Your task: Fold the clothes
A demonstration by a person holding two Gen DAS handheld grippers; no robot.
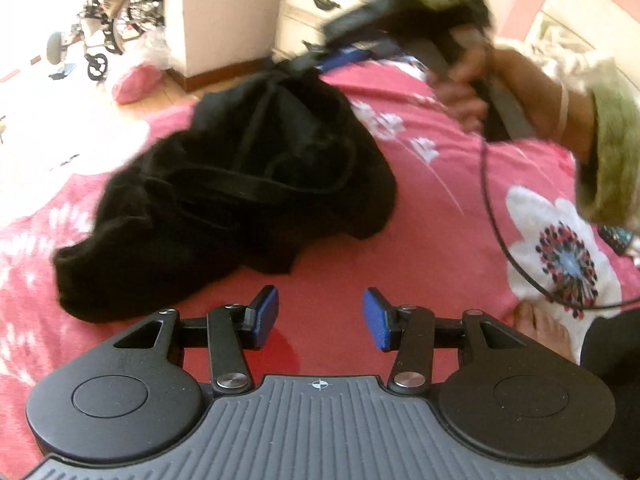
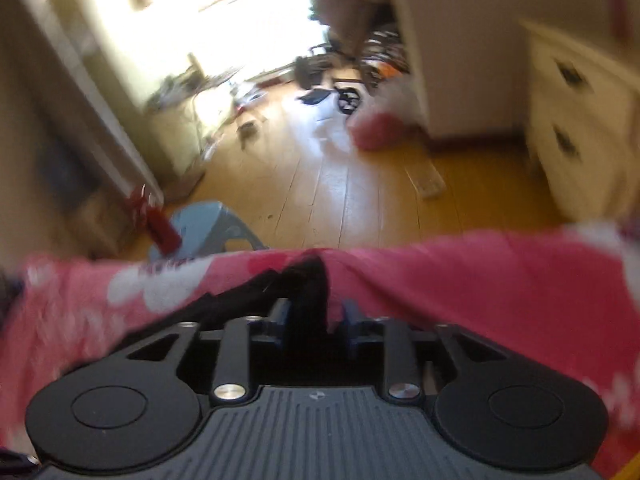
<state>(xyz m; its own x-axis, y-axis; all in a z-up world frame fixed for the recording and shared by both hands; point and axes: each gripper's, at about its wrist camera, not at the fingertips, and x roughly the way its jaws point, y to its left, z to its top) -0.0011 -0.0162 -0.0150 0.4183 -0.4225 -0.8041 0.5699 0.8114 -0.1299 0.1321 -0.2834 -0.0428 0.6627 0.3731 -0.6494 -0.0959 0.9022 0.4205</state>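
Black garment (image 1: 224,184) heaped on pink bedspread (image 1: 440,240); right gripper (image 2: 312,320) apparently pinches it, left gripper (image 1: 320,316) gapes empty.

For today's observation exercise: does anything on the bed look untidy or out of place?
Yes. The black garment lies crumpled in a heap on the pink floral bedspread, not flat. The right gripper pinches one edge of it; the left gripper is open and empty.

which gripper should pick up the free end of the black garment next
Left. The left gripper is open and empty near the black garment, while the right gripper already pinches its far edge.
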